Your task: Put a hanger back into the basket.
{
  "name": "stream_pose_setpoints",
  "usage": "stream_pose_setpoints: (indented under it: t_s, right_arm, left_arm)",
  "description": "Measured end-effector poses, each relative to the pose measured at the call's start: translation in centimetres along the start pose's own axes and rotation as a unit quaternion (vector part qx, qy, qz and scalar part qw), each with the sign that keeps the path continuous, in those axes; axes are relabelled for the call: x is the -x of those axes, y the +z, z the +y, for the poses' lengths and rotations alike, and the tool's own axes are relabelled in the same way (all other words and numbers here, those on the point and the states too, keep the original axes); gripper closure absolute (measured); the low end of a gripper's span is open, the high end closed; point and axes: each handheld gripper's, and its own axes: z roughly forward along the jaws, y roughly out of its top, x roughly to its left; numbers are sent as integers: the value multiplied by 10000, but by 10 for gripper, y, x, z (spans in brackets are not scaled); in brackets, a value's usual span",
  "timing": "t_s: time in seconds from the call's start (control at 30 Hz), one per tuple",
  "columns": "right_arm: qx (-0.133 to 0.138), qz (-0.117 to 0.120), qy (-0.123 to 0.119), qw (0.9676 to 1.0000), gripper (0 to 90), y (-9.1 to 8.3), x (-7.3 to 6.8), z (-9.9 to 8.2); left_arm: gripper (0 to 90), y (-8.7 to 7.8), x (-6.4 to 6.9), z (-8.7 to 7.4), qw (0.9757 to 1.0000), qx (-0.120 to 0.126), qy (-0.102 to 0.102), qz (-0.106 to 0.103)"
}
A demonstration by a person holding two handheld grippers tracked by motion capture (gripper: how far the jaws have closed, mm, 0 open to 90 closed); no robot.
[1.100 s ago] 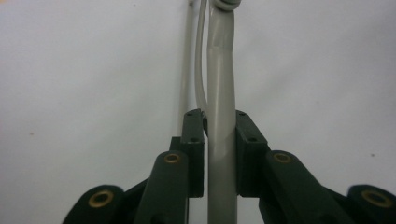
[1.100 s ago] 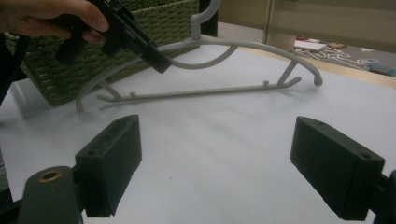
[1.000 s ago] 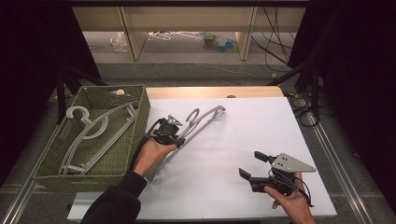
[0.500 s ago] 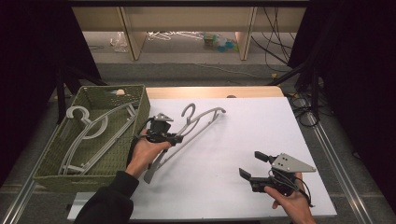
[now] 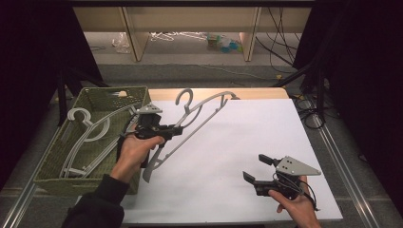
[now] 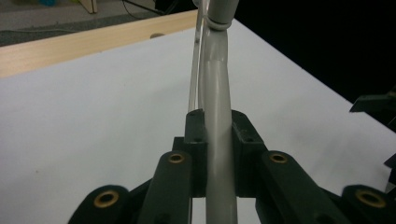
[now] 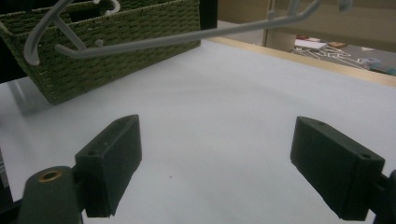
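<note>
The left gripper [image 5: 173,130] has its jaws clamped tight on the grey bar of a plastic hanger [image 5: 190,124]; in the left gripper view the two black pads press on either side of that hanger [image 6: 218,116], which runs straight up between them and away over the white table top. From the high view the hanger is held off the table [image 5: 247,142], tilted, with its hook [image 5: 184,97] pointing toward the far edge and one arm reaching to the far right, while its lower end hangs down near the person's left hand [image 5: 135,152]. Just to the left of that hand stands a green woven basket [image 5: 52,164] at the table's left side, and another grey hanger [image 5: 88,135] lies inside it, its hook near the basket's left wall. The right gripper [image 5: 259,171] rests low over the near right part of the table, held in the right hand [image 5: 294,204], well apart from the lifted hanger. Its jaws stand wide open with nothing between them; in the right gripper view the two pads [image 7: 112,161] frame bare white table, and beyond them the basket [image 7: 116,42] and the raised hanger [image 7: 177,39] show across the top.
</note>
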Motion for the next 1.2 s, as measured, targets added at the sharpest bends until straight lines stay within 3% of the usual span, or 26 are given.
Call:
stream_pose_setpoints:
  t_s: [0.03, 0.07, 0.17, 0.3, 0.37, 0.43, 0.47, 0.5, 0.73, 0.83, 0.9, 1.2]
  right_arm:
    - [-46, 31, 75, 10000, 176, -1, -1, 0]
    - [-14, 14, 48, 10000, 176, 0, 0, 0]
    - [44, 75, 130, 9999, 176, 1, 0, -1]
    - [-157, -4, 65, 9999, 176, -2, 0, 0]
    - [-10, -8, 22, 10000, 176, 0, 0, 0]
    - [-12, 8, 95, 10000, 176, 0, -1, 0]
    - [-157, -3, 77, 9998, 176, -2, 0, 0]
    - [-18, 1, 98, 10000, 176, 0, 0, -1]
    - [1, 70, 137, 9999, 176, 3, -1, -1]
    - [-1, 61, 127, 9999, 176, 3, -1, -1]
    - [-7, 73, 135, 9999, 176, 3, -1, -2]
    - [-51, -9, 103, 9999, 176, 3, 0, -2]
  left_arm:
    - [790, -5, -11, 7, 9966, 18, 817, 42]
    - [790, -11, -12, 9, 9976, 50, 692, 54]
    - [789, -27, -18, 17, 9970, 268, 719, -18]
    - [790, -50, -26, 27, 9962, 425, 746, 119]
    - [789, -61, -32, 29, 9961, 520, 677, 203]
    - [789, -74, -39, 31, 9956, 571, 677, 300]
    - [789, -80, -43, 31, 9953, 603, 673, 347]
    - [789, -86, -47, 31, 9950, 626, 668, 409]
    - [789, -130, -75, 22, 9924, 701, 611, 812]
    - [789, -145, -89, 17, 9919, 733, 668, 795]
    - [789, -158, -104, 12, 9915, 715, 573, 927]
    - [789, -188, -137, 0, 9897, 617, 610, 1135]
